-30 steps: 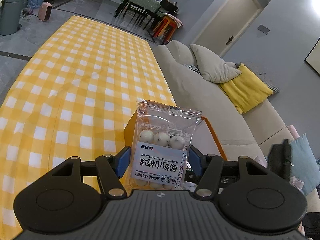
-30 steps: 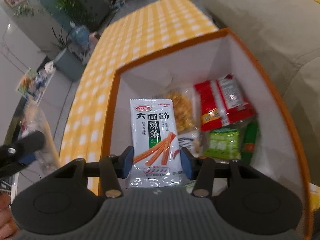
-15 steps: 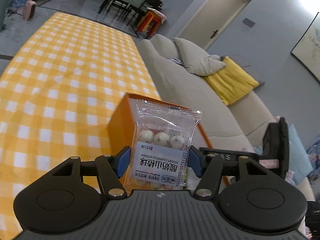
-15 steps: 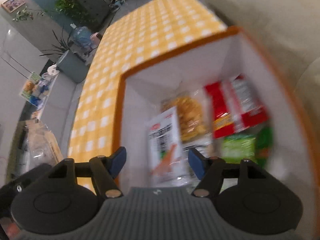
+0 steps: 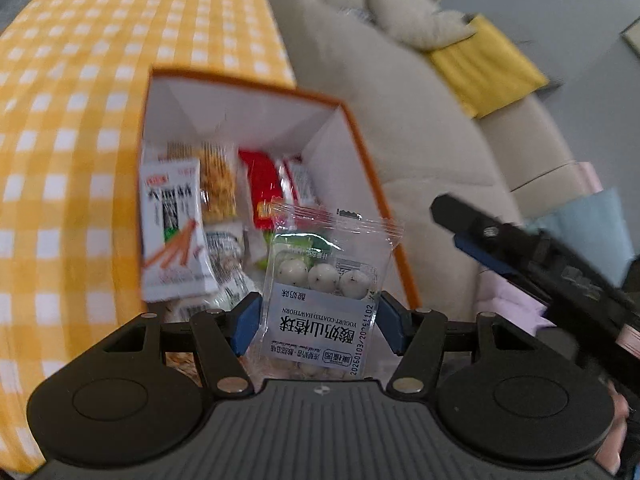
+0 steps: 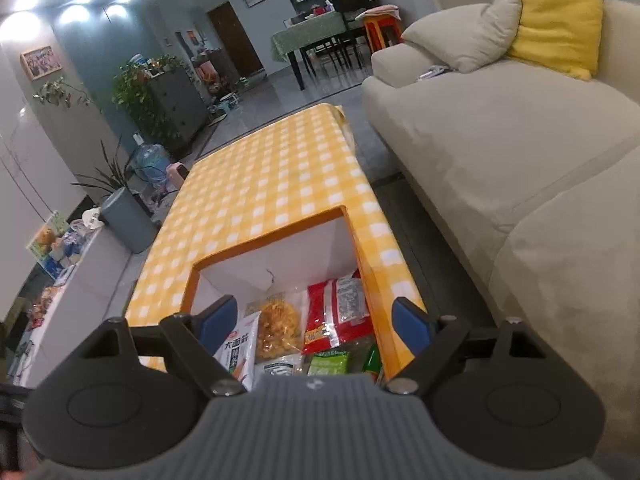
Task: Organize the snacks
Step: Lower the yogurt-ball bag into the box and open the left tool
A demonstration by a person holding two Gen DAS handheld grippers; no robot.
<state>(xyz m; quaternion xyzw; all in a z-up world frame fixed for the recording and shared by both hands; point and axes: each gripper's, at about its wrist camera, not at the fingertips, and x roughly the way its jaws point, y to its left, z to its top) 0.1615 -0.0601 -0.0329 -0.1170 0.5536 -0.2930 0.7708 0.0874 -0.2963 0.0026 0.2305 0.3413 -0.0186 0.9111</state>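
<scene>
My left gripper is shut on a clear packet of yogurt-coated hawthorn balls and holds it over the near end of an orange box. The box holds several snacks: a white spicy-strip packet, a yellow crisp snack bag and a red packet. My right gripper is open and empty above the same box; the white spicy-strip packet lies in it beside the yellow snack bag, red packet and a green packet.
The box stands on a table with a yellow checked cloth. A beige sofa with a yellow cushion runs along the right. The right gripper's arm shows at the right of the left wrist view. A grey bin stands left.
My right gripper has opened and let the white spicy-strip packet drop into the box, then lifted back. My left gripper has carried the hawthorn packet over the box.
</scene>
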